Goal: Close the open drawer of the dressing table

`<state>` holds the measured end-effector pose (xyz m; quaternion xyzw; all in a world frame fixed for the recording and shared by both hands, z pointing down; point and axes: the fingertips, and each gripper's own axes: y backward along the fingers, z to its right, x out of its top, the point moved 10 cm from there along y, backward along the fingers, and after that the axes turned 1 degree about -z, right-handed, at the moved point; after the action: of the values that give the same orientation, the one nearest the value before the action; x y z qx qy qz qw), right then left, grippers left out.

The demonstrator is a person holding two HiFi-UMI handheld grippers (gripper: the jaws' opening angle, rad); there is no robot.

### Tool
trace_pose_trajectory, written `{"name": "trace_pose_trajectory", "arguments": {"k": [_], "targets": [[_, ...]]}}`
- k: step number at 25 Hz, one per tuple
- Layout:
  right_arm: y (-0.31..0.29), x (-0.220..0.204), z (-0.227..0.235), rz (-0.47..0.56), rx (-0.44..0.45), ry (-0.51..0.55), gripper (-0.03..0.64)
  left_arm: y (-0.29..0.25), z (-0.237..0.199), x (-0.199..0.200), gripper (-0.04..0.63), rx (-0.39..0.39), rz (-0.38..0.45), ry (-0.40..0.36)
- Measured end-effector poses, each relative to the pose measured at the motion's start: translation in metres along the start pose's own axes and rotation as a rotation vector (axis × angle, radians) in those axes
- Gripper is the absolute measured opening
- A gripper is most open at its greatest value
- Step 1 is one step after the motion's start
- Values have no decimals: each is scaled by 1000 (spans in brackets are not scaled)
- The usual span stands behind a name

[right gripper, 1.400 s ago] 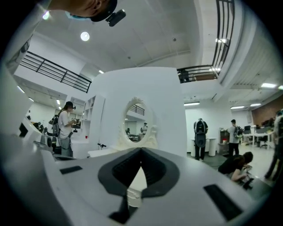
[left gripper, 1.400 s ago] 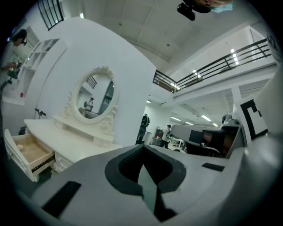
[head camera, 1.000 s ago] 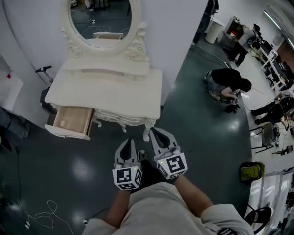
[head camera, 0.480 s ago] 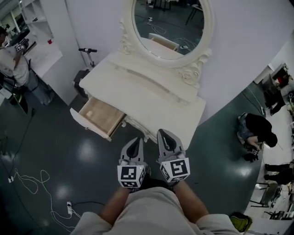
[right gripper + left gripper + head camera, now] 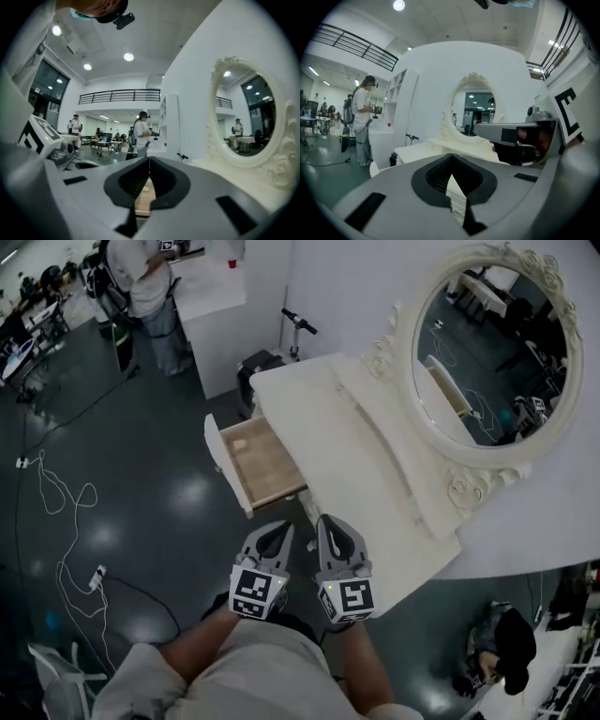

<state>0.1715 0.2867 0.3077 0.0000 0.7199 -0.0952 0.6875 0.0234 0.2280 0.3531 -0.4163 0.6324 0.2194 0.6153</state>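
Drawer [image 5: 265, 463] stands open; left gripper [image 5: 278, 529] and right gripper [image 5: 330, 521], both closed and empty, should push its front squarely.

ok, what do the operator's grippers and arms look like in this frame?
The left gripper and right gripper match: grey shells tapering to a point, with black ribbed pads inside the jaws. Each carries a white marker cube printed with black square patterns. No cables are visible. The person wears a light short-sleeved top, leaving the forearms bare.
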Motion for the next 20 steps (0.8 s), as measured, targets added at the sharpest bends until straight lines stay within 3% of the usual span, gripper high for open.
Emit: {"name": "trace_pose_trajectory", "arguments": {"k": [5,9,16,20], "targets": [[-26,-5,-15,-25,93,5,15,7,-37,-12,5,77,-68,-18],[-56,-14,-31,-76,139,-17,15,6,-71,-17,5,131,-77,16],[-121,-31,-61,-224,178,44,15,-19,-135,-34,5,54,-156,-19],[-161,-38,-72,-270,167,2,15,-26,-177,-41,5,39,-187,24]]}}
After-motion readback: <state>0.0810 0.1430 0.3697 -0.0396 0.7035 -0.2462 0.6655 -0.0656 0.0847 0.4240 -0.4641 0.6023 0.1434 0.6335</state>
